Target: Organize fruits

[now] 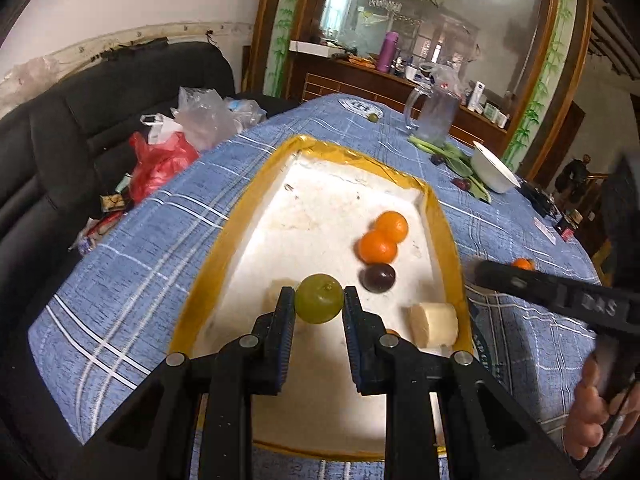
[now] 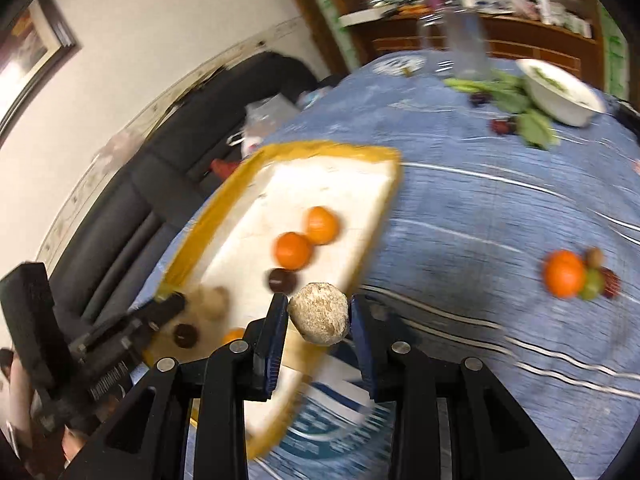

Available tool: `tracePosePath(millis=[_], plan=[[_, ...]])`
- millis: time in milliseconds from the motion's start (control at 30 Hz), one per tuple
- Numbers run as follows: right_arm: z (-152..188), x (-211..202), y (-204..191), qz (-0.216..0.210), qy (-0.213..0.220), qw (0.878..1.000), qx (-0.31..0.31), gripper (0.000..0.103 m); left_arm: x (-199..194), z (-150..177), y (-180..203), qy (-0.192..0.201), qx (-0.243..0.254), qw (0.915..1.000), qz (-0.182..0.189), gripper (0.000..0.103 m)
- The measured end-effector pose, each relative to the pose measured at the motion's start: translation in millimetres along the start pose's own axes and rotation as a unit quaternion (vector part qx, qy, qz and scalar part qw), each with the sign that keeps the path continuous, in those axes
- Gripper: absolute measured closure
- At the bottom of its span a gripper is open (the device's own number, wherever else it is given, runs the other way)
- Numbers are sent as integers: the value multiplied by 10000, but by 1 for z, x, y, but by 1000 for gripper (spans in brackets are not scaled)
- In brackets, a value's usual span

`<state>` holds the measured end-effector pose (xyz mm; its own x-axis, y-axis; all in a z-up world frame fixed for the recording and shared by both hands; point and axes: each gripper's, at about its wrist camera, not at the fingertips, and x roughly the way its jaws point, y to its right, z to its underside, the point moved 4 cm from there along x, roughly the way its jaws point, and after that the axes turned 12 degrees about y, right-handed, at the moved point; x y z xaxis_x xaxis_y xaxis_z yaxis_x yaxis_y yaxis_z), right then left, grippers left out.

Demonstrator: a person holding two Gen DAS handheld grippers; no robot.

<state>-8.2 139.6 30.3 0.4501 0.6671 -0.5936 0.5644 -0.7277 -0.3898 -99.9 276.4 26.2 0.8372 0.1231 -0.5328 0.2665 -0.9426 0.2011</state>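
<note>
A round green grape (image 1: 319,298) is pinched by the left hand-held gripper (image 1: 318,300) above the white gold-rimmed foam tray (image 1: 256,196); it should be lowered to the floor before release, while the right hand-held gripper (image 2: 319,312), closed on a rough tan ball-shaped fruit (image 2: 319,313), is kept clear.

Matt black plastic left gripper (image 1: 319,304) with ribbed blue pads (image 1: 287,320) clamps a smooth, glossy green grape (image 1: 319,298). At twelve o'clock, a rough white foam tray (image 1: 320,208) edged in shiny gold tape sits on woven blue checked cloth (image 1: 132,264). The right gripper (image 2: 319,314) pinches a rough, matt tan fruit (image 2: 319,313).
</note>
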Motion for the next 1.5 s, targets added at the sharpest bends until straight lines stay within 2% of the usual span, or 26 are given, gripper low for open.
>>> tracePosePath(millis=[167, 333, 467, 733, 933, 1067, 1300, 1500], plan=[[-8, 48, -25, -345, -413, 9985, 53, 68, 6, 8, -2, -119, -160, 9997, 141, 80], [-10, 81, -34, -296, -666, 9973, 85, 67, 6, 5, -10, -148, -461, 9984, 282, 79], [-12, 92, -34, -204, -675, 9975, 111, 67, 3, 3, -11, -87, -638, 9969, 444, 58], [-23, 85, -36, -104, -510, 9986, 105, 62, 0, 2, -8, -83, -638, 9969, 460, 44], [-26, 45, -21, -42, -199, 9995, 232, 61, -9, -1, -7, -26, -632, 9974, 344, 39], [-16, 6, -6, 163, 67, 9995, 263, 56, -18, -5, 6, 79, -424, 9988, 245, 33], [20, -74, 20, 888, 832, 9924, 174, 50, -40, -7, 49, 320, 201, 9991, 194, 32], [54, -127, 35, 1260, 1216, 9838, 377, 50, -62, -9, 97, 454, 576, 9962, 464, 32]])
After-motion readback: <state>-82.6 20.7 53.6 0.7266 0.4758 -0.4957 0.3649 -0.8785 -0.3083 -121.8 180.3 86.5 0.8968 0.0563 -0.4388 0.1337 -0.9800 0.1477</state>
